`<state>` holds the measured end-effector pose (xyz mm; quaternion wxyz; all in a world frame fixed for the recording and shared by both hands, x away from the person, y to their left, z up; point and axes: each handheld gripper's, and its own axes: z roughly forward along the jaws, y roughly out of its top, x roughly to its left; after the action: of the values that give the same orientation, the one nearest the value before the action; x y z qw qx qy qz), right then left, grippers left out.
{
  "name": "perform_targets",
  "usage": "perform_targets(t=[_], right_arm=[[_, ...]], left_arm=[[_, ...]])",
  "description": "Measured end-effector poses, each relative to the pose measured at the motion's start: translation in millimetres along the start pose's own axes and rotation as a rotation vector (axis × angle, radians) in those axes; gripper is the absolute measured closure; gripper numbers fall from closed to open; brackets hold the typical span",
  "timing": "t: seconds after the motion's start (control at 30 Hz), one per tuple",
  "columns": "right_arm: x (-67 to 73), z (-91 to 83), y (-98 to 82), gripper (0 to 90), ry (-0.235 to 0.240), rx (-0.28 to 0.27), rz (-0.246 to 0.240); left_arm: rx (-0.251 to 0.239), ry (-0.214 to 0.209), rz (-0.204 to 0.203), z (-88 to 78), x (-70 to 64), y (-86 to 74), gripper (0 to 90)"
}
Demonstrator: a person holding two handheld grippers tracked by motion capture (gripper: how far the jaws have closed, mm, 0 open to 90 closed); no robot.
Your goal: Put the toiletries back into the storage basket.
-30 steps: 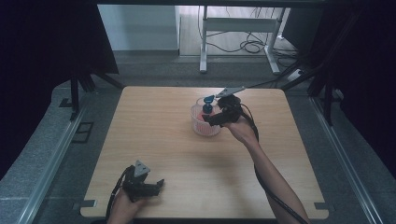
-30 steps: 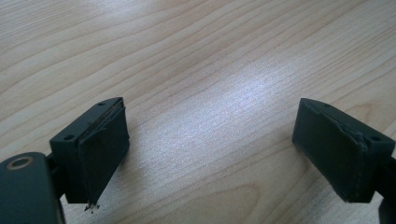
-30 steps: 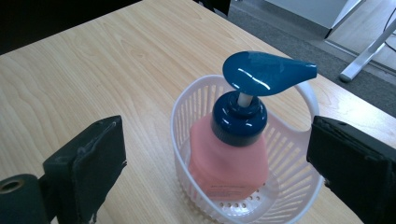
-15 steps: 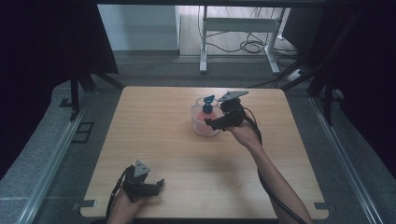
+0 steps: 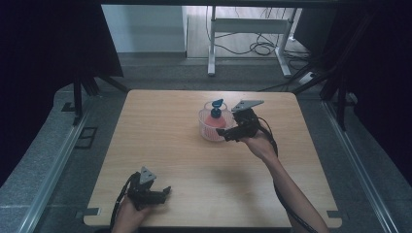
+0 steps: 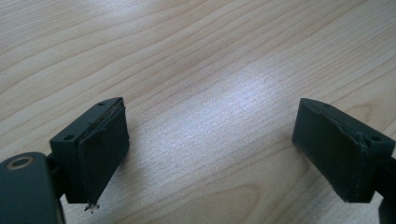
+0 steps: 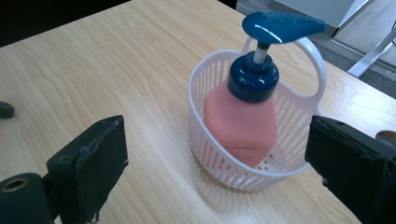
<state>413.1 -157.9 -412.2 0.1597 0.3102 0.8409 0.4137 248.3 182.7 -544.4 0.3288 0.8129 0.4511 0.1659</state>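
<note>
Your right gripper sat wide open beside the white basket, holding nothing. You had the pink soap bottle inside already, so little looked left.

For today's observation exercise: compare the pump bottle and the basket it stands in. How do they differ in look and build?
The pump bottle is solid pink with a dark blue pump head; the basket is white. The bottle's walls are closed, while the basket's are slotted, so the bottle shows through. The bottle rises above the basket's rim, though the basket's looped handle reaches about pump height. Both stand upright on the wooden table.
</note>
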Motion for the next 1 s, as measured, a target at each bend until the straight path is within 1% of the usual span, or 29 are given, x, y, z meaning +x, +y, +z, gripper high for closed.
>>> perform_targets(t=[0.5,0.8,1.0], right_arm=[[-1.8,-14.5,-24.4,5.4,-0.002,0.0,0.017],[-2.1,-29.6,-38.7,4.8,-0.009,0.0,0.013],[-0.4,-40.6,-48.3,3.8,-0.004,-0.003,0.017]], left_arm=[[-0.004,0.0,-0.005,0.3,-0.3,0.0,10.4],[-0.005,0.0,-0.005,0.3,-0.3,0.0,10.3],[-0.004,0.0,-0.004,0.3,-0.3,0.0,10.3]])
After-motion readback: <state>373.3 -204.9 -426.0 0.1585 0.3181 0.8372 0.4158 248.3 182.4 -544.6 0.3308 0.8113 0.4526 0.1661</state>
